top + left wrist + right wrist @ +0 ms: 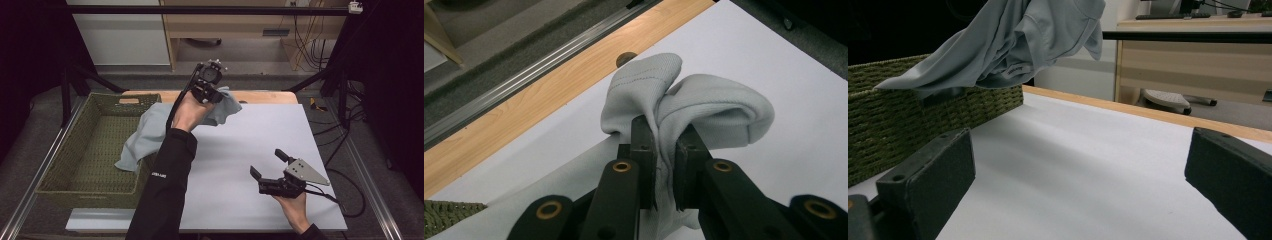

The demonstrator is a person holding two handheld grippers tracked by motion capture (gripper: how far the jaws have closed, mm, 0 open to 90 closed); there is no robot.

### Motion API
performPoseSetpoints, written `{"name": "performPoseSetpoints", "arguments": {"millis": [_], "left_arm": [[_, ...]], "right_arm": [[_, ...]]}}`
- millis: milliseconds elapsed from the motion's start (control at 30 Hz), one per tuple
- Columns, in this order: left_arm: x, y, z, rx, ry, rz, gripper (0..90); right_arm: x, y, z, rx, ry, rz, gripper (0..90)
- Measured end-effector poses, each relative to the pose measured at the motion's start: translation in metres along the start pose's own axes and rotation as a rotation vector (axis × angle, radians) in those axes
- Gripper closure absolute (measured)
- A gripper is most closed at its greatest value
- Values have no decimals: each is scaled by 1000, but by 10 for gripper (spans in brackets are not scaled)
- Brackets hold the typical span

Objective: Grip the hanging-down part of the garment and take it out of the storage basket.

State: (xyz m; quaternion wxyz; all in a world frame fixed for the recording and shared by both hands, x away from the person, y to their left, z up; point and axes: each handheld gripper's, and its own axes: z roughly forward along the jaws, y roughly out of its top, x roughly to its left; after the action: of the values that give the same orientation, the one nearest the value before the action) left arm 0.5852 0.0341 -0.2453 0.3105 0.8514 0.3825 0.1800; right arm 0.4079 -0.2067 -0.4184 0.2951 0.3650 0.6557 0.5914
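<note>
A green woven basket (75, 155) sits at the left of the table (250, 145), its far right corner draped by a pale grey cloth (150, 132). The cloth runs from inside the basket's right wall up and right to the far middle of the table, where it is lifted clear of the surface. There the left gripper (212, 95) pinches a bunched fold of it. In the left gripper view the two black jaws are pressed onto the cloth (704, 107), which bulges out past them above the white table top (794, 90) and the wooden far edge (524, 115).

At the near right, the right gripper (270, 165) is held low over the table in a hand (295, 205), well apart from the cloth, its jaws spread wide with nothing between them. In the right gripper view, the cloth (1008, 40) hangs above the basket (908, 120) at the left, with bare table (1088, 170) between the jaws.
</note>
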Motion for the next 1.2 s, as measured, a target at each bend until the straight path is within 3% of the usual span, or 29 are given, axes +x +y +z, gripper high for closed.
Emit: {"name": "performPoseSetpoints", "arguments": {"millis": [433, 533, 567, 600, 633, 667, 733, 833, 867, 967, 1200], "left_arm": [[1, 1, -3, -4, 3, -10, 809], [2, 1, -5, -9, 2, -12, 809], [2, 1, -6, -7, 4, -10, 808], [2, 1, -6, -7, 4, -10, 808], [2, 1, -7, -7, 7, -10, 809], [3, 1, -8, -6, 7, -9, 809], [3, 2, -11, -12, 10, -10, 809], [3, 2, -12, -11, 12, -8, 808], [3, 2, -12, -11, 9, -8, 809], [4, 2, -14, -13, 8, -9, 809], [5, 3, -19, -16, 11, -10, 809]], "right_arm": [[-4, 4, 3, -5, 9, 13, 3], [-6, 8, 8, -17, 10, -15, 3], [-4, 10, 9, -8, 9, 7, 3], [-5, 12, 11, -12, 14, -15, 3], [-2, 15, 13, -17, 23, 27, 3], [-2, 15, 13, -17, 23, 27, 3], [-1, 21, 20, -23, 22, -3, 3], [1, 25, 25, -33, 34, 14, 3], [2, 28, 29, -27, 37, -14, 3], [5, 32, 36, -28, 49, 4, 3], [11, 41, 58, -16, 49, -8, 3]]}}
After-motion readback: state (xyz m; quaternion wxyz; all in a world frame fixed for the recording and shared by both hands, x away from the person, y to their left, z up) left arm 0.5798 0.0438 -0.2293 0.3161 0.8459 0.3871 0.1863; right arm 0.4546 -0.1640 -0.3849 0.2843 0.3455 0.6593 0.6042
